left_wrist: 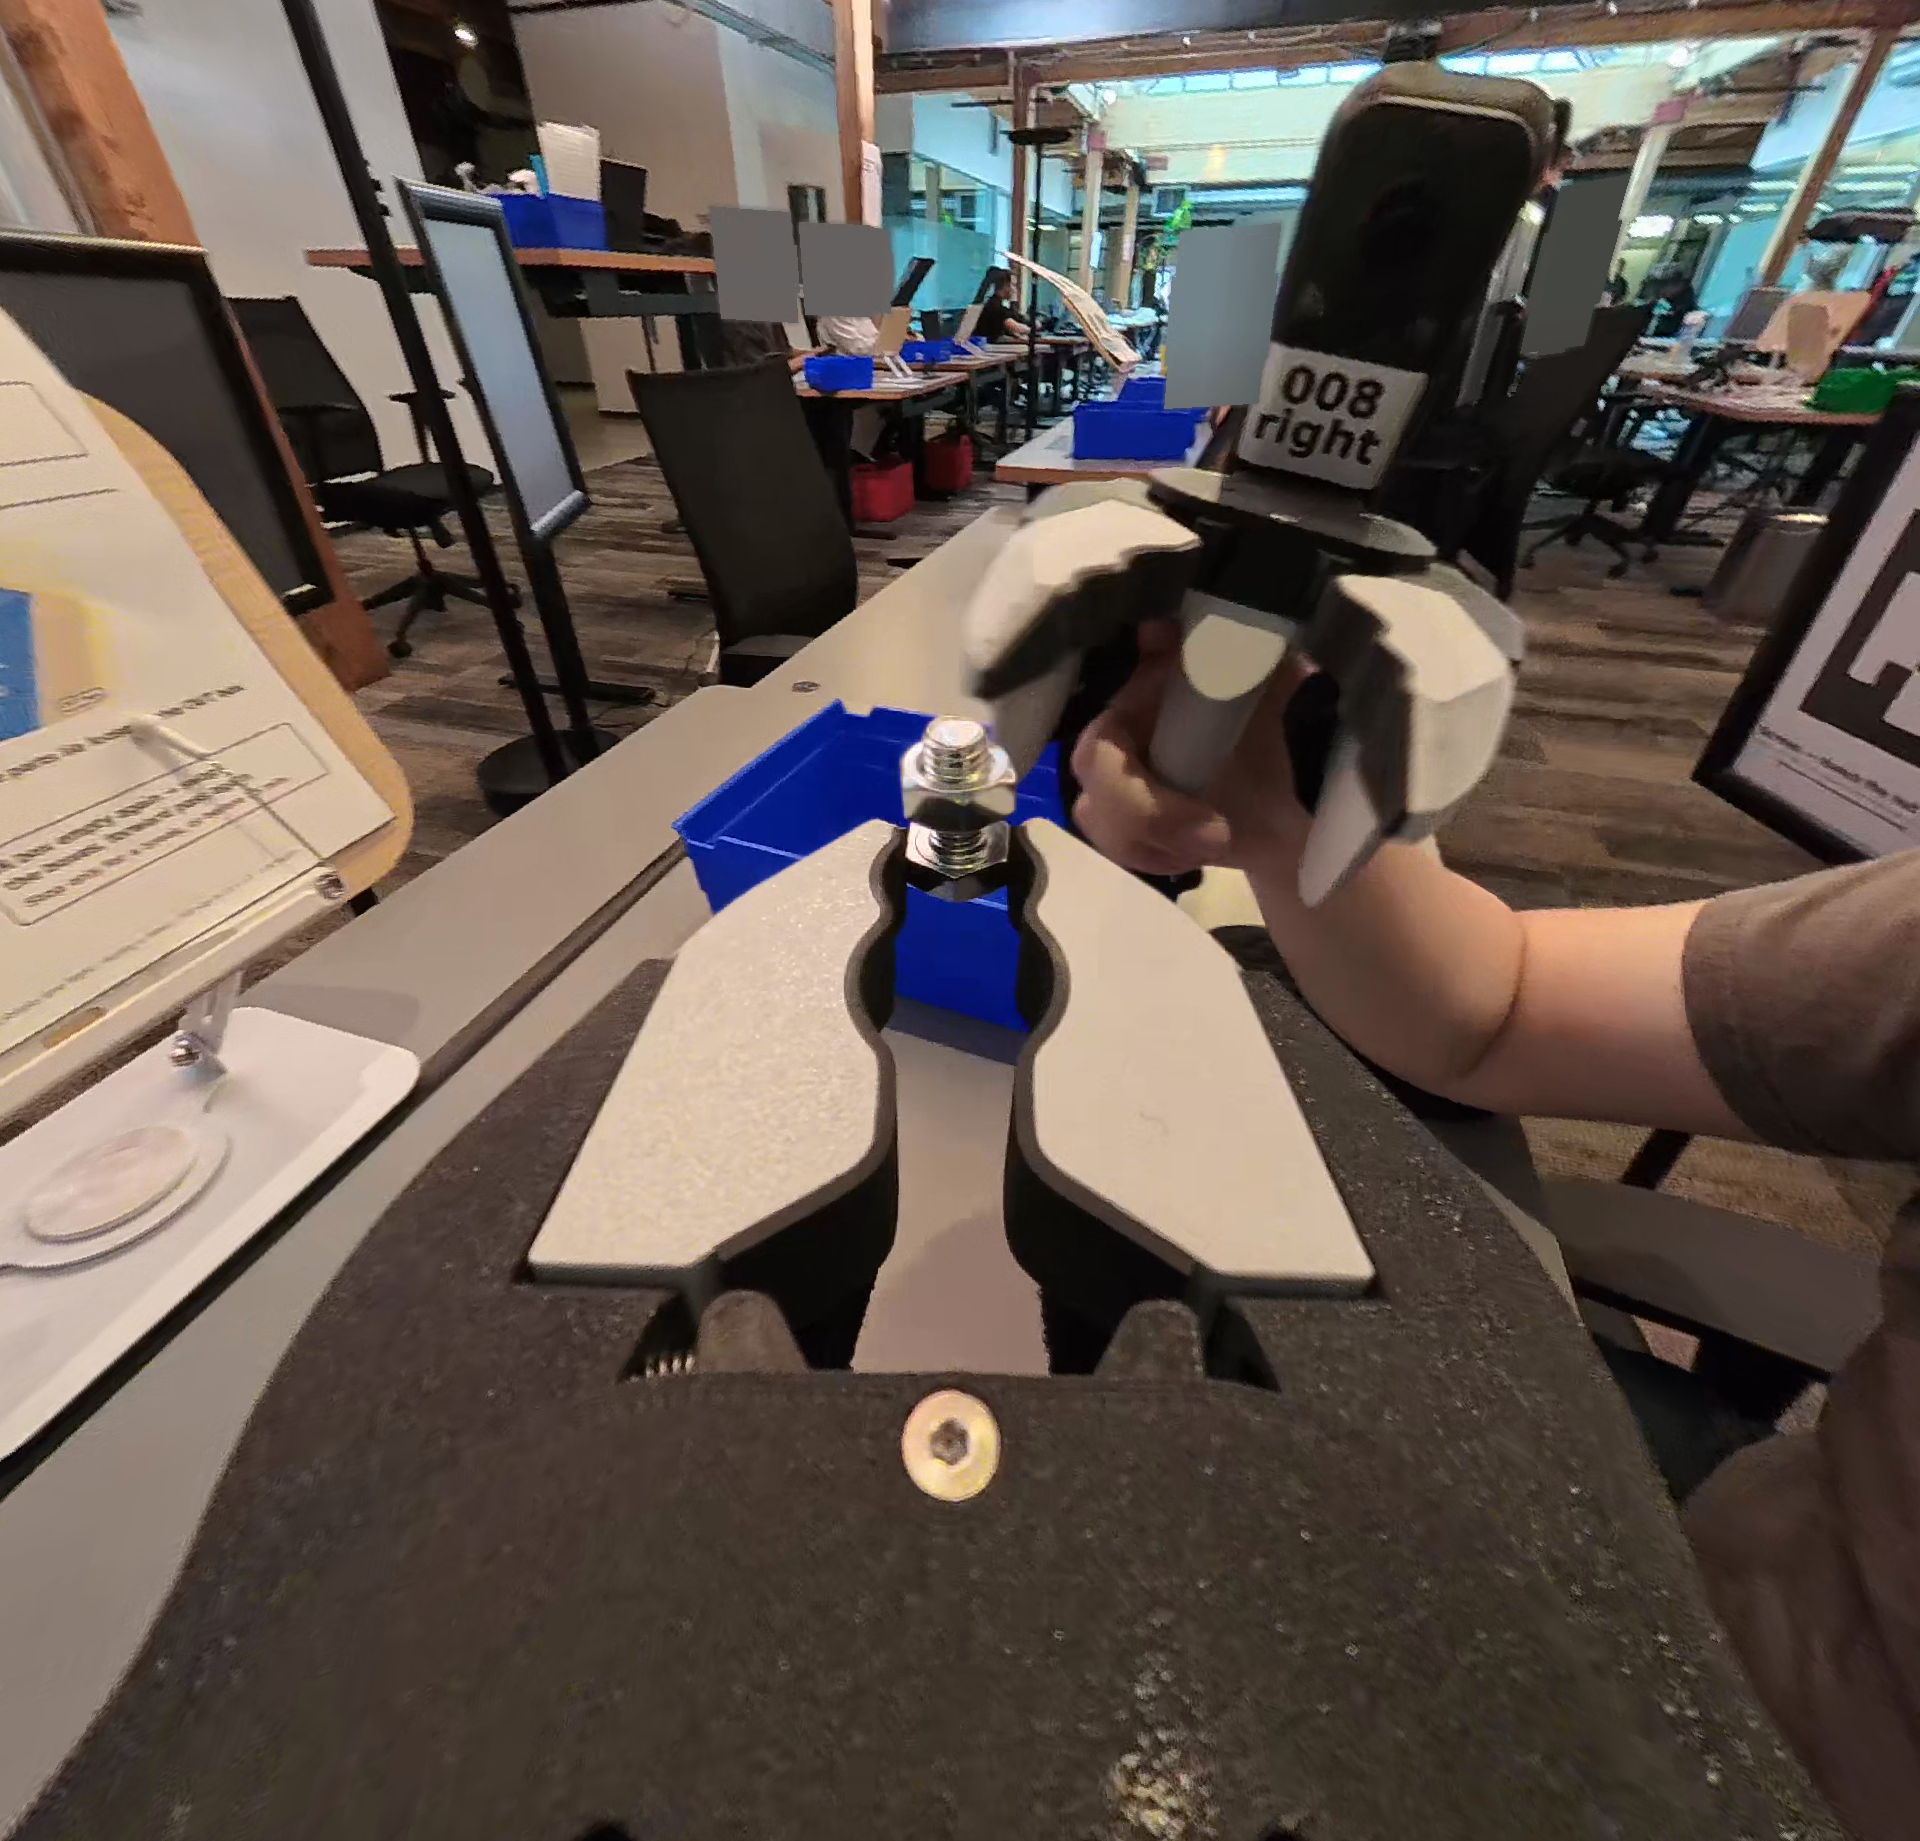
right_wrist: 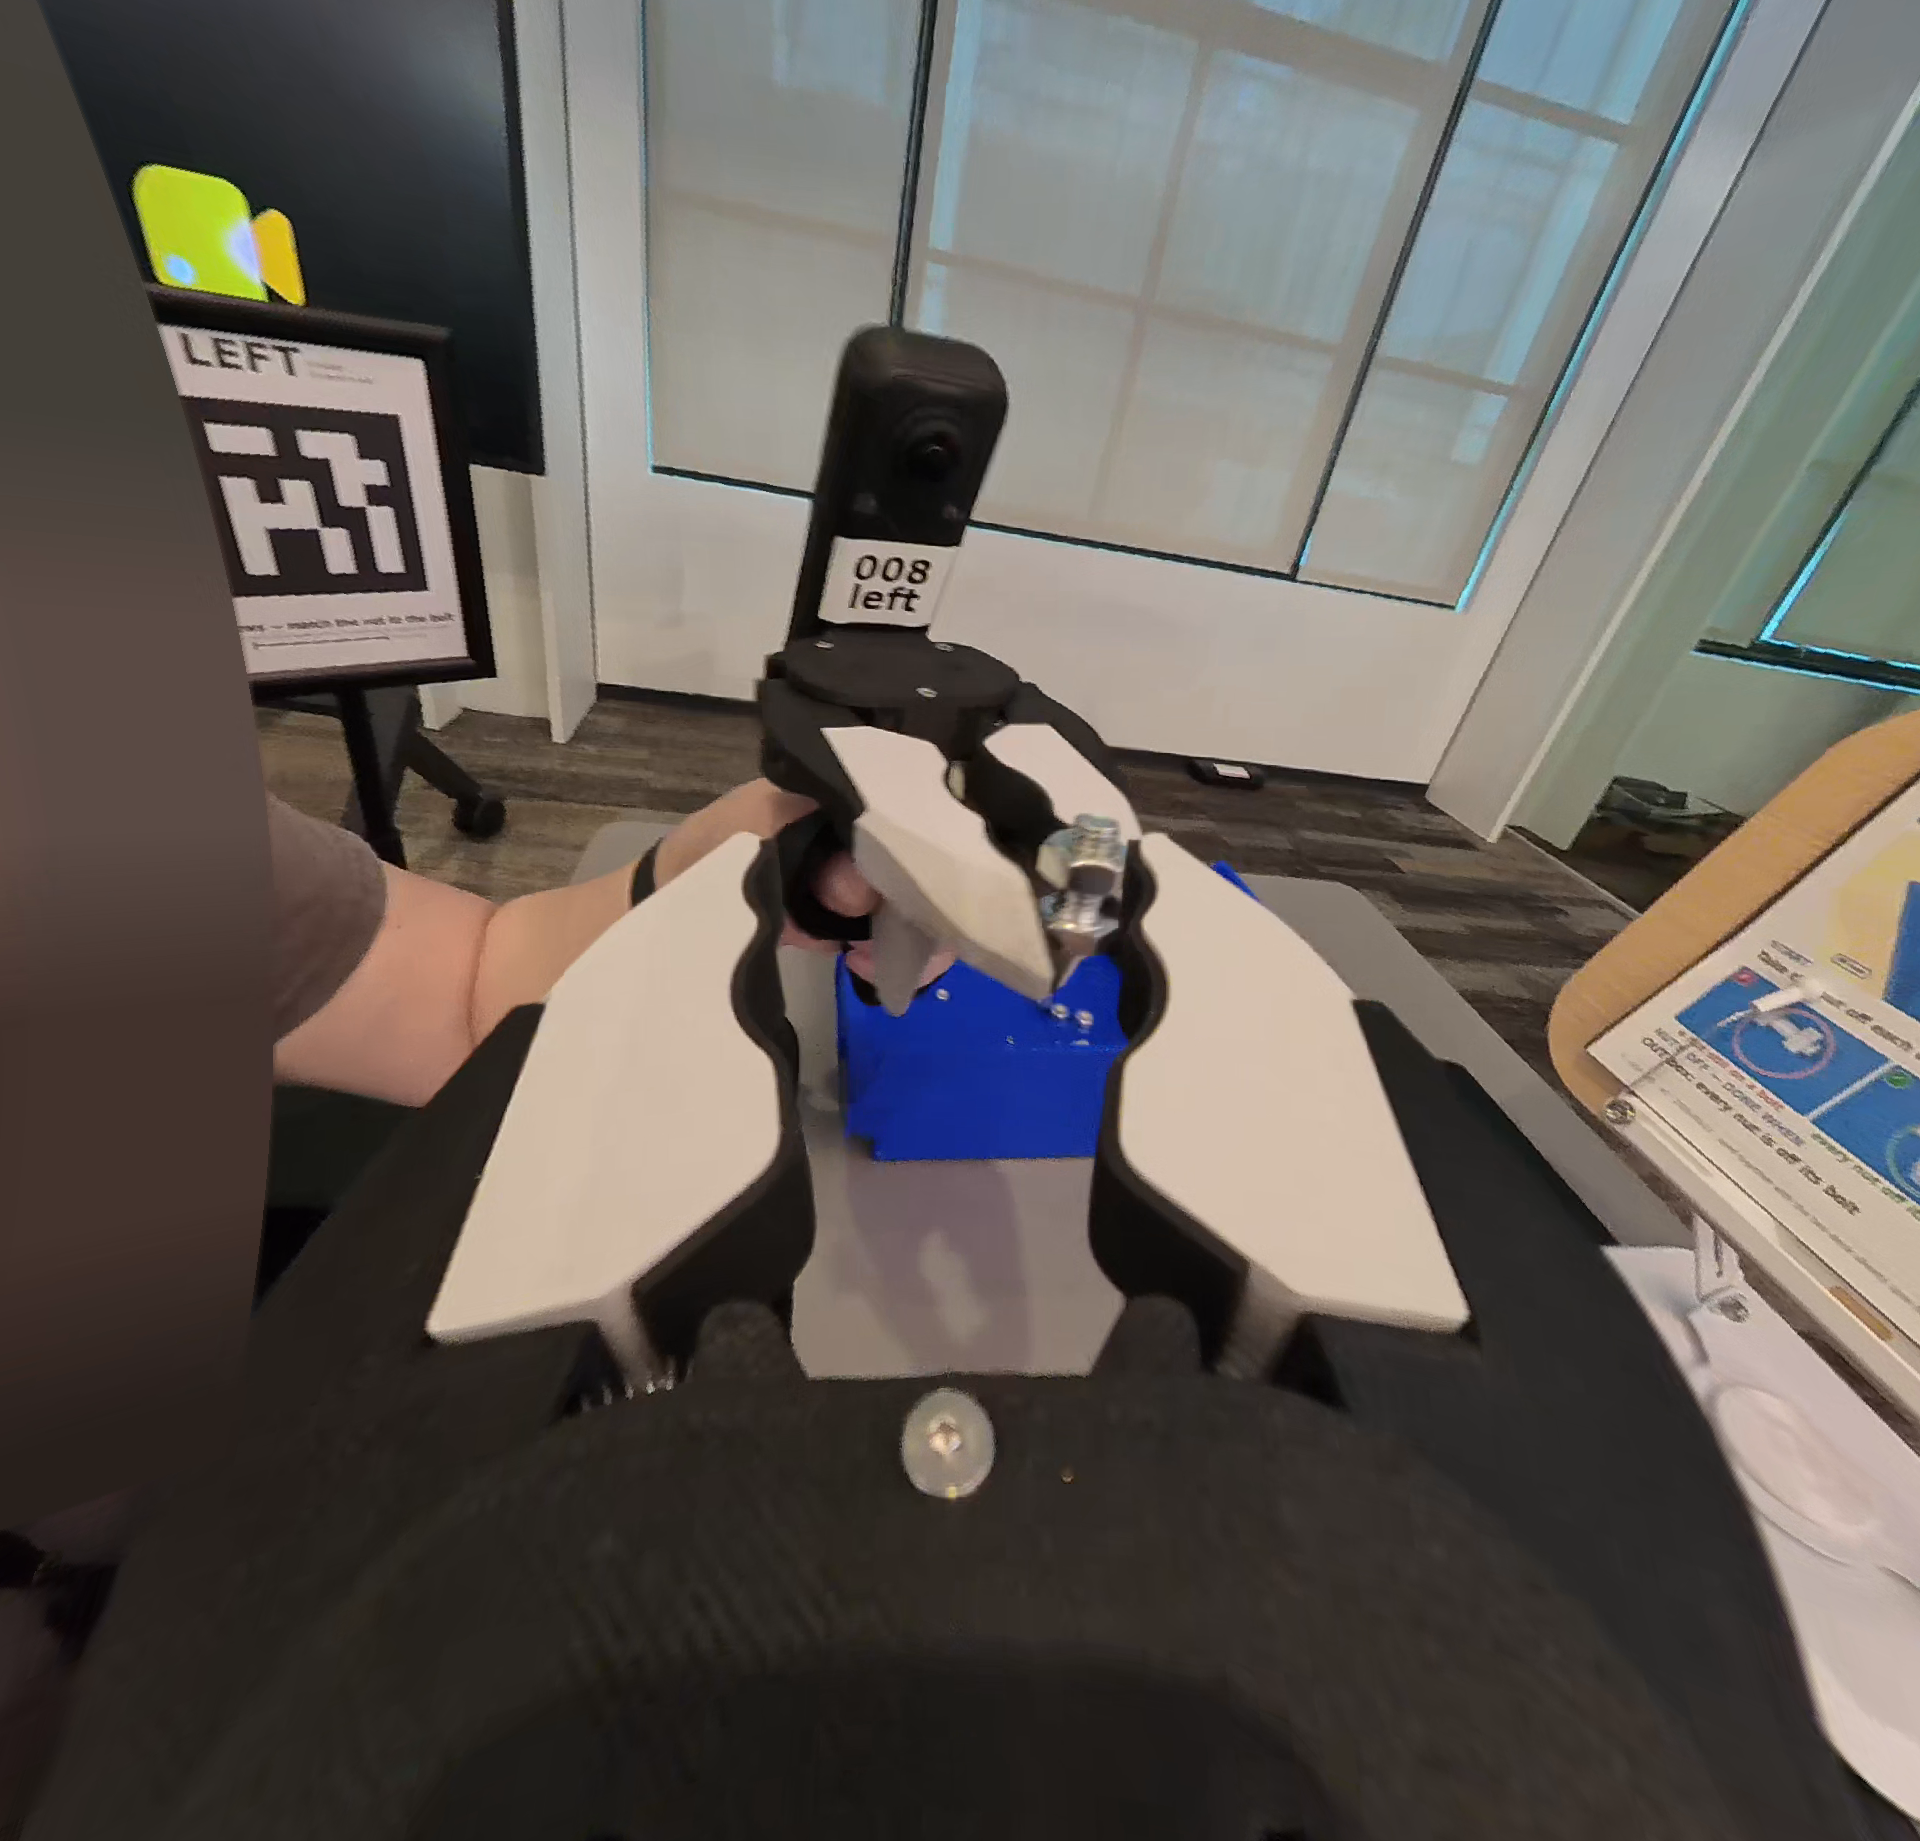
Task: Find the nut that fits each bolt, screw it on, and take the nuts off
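Note:
My left gripper (left_wrist: 954, 861) is shut on the head end of a silver bolt (left_wrist: 951, 846) and holds it upright above the blue bin (left_wrist: 800, 835). A silver hex nut (left_wrist: 956, 781) sits on the bolt's thread near the top. My right gripper (left_wrist: 1174, 815) is open, with one fingertip close beside the nut. In the right wrist view, my right gripper (right_wrist: 951, 856) is open wide around the left gripper (right_wrist: 1060, 944), and the bolt (right_wrist: 1075, 918) with its nut (right_wrist: 1086, 856) stands just inside its right finger, which I cannot tell is touching.
The blue bin (right_wrist: 977, 1074) stands on a grey table (right_wrist: 935, 1272) and holds several small parts. An instruction sheet on a clear stand (left_wrist: 156, 752) is at the left edge. A framed marker board (right_wrist: 312, 503) stands on the floor. Office chairs (left_wrist: 748, 513) stand beyond the table. About 4 centimeters separates my left fingertips from my right.

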Available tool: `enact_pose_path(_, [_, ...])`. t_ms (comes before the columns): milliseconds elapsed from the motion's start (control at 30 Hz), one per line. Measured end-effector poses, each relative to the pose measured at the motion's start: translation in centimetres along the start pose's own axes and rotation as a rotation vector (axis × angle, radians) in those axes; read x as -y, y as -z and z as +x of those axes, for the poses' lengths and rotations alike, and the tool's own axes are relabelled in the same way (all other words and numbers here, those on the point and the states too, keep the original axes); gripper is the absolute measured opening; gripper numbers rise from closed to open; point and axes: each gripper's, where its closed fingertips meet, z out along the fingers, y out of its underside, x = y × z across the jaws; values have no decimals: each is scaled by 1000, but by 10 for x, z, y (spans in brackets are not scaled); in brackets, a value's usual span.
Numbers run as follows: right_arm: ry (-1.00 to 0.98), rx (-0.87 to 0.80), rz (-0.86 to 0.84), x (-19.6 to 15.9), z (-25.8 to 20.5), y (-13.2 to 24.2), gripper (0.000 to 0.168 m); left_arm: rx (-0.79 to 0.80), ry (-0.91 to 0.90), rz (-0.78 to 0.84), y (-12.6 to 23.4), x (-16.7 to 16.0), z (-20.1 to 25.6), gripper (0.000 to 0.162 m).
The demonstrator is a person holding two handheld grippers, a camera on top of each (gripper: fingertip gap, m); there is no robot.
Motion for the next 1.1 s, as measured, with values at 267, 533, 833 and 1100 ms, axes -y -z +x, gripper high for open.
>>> enact_pose_path(267, [-33,2,-53,-13,2,-7,69,7,-42,-37,-7,-8,3,18])
enact_pose_path(533, [-15,-18,-25,-4,8,4,52,-8,-26,-29,-4,-5,5,18])
enact_pose_path(833, [-47,-16,-23,-11,13,0,47,-72,-11,-27,-7,-5,16,18])
enact_pose_path(1100, [-155,30,-30,-16,18,3,26,-76,-37,-38,-8,-6,19,18])
